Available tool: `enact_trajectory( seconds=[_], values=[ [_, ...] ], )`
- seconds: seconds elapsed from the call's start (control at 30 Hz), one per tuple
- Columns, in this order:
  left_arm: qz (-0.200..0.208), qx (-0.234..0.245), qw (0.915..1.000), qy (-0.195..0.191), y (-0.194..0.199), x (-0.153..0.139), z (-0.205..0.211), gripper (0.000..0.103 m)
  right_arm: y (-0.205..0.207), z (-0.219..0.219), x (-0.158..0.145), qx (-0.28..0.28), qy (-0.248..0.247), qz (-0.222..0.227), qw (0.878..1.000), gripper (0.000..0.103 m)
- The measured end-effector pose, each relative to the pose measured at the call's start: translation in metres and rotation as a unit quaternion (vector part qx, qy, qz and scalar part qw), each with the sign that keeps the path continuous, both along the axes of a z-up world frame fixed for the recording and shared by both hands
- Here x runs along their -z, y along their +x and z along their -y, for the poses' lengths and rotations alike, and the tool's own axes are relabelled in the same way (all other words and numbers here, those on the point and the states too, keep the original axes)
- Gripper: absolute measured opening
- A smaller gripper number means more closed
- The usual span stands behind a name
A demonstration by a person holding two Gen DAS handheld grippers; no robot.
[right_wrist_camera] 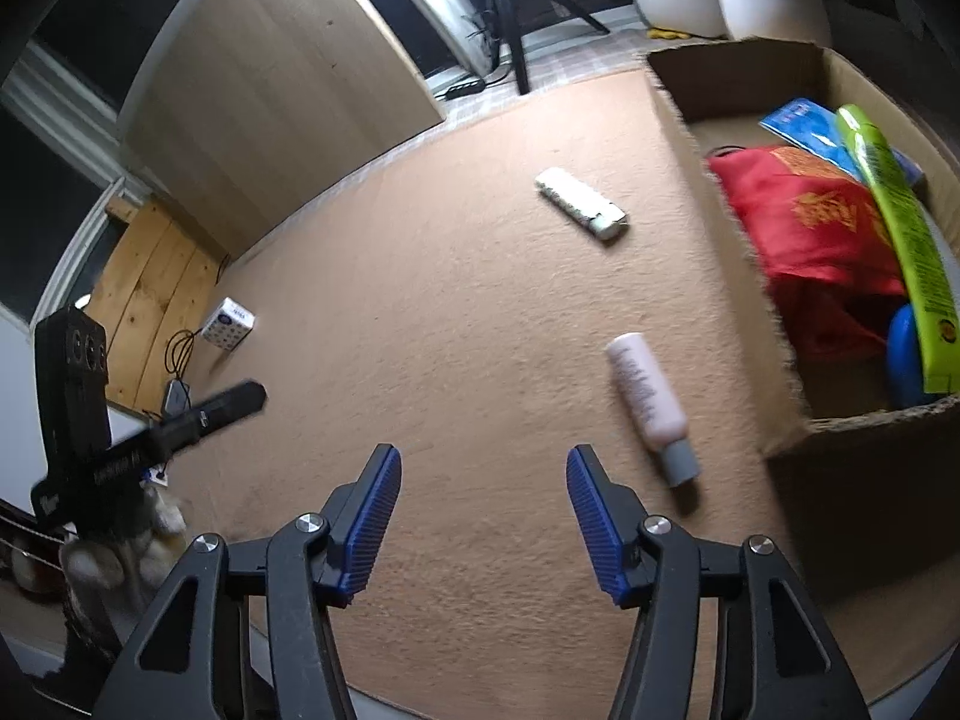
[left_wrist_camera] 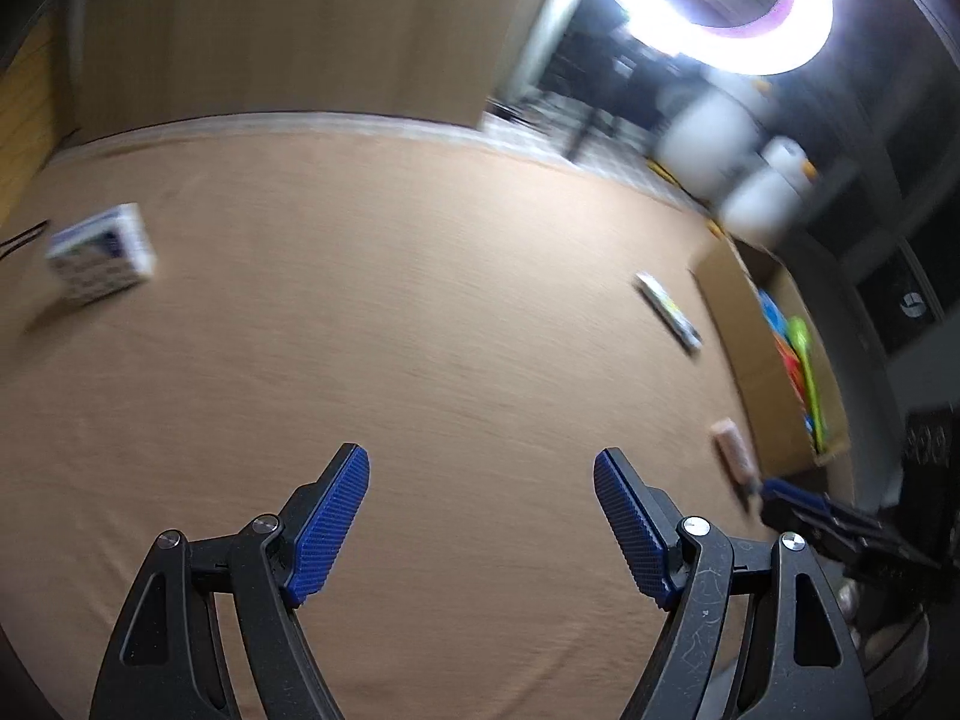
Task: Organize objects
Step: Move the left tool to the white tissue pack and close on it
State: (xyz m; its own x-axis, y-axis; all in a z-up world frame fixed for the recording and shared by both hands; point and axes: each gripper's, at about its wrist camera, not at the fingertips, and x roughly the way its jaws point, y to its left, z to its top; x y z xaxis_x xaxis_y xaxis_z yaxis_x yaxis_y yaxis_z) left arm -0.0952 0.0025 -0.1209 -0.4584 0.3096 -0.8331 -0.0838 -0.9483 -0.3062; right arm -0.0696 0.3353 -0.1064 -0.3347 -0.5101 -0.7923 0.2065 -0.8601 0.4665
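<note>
The left wrist view is blurred. My left gripper (left_wrist_camera: 480, 468) hangs open over bare tan cloth with nothing between its blue pads. My right gripper (right_wrist_camera: 483, 462) is open too and holds nothing. A pink bottle (right_wrist_camera: 648, 396) with a grey cap lies on the cloth just right of its right finger, apart from it. Further back lies a white flat strip (right_wrist_camera: 579, 201). A white and blue tissue box (right_wrist_camera: 228, 324) stands at the far left. The open cardboard box (right_wrist_camera: 720, 240) on the right holds a red bag (right_wrist_camera: 804, 228), a green tube (right_wrist_camera: 900, 240) and blue items.
A wooden panel (right_wrist_camera: 270, 60) stands along the table's back edge. A tripod (right_wrist_camera: 510, 18) and white rolls are behind it. A ring light (left_wrist_camera: 738, 6) glares at the upper right. Cables and a wooden board (right_wrist_camera: 156, 294) lie off the left edge.
</note>
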Motion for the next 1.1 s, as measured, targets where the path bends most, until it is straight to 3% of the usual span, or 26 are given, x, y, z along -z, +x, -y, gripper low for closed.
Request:
enact_trajectory(
  seconds=[0.33, 0.57, 0.8, 0.97, 1.1],
  values=[
    [-0.014, -0.124, 0.992, -0.017, -0.03, -0.005, 0.141, 0.08, 0.009, 0.05, 0.003, -0.025, 0.012, 0.01, 1.0, 0.054],
    [-0.026, -0.178, 0.9831, -0.034, -0.068, -0.012, 0.212, 0.08, 0.015, 0.072, 0.005, -0.029, 0.02, 0.016, 0.999, 0.054],
    [-0.02, -0.192, 0.9796, -0.056, -0.119, -0.004, 0.248, 0.08, 0.022, 0.081, 0.008, -0.022, 0.019, 0.026, 0.999, 0.054],
    [0.005, -0.196, 0.979, -0.055, -0.146, 0.011, 0.256, 0.066, 0.027, 0.079, 0.009, -0.015, 0.021, 0.031, 0.999, 0.054],
    [0.03, -0.176, 0.9814, -0.069, -0.16, 0.027, 0.256, 0.06, 0.027, 0.073, 0.009, -0.003, 0.021, 0.034, 0.999, 0.054]
  ],
)
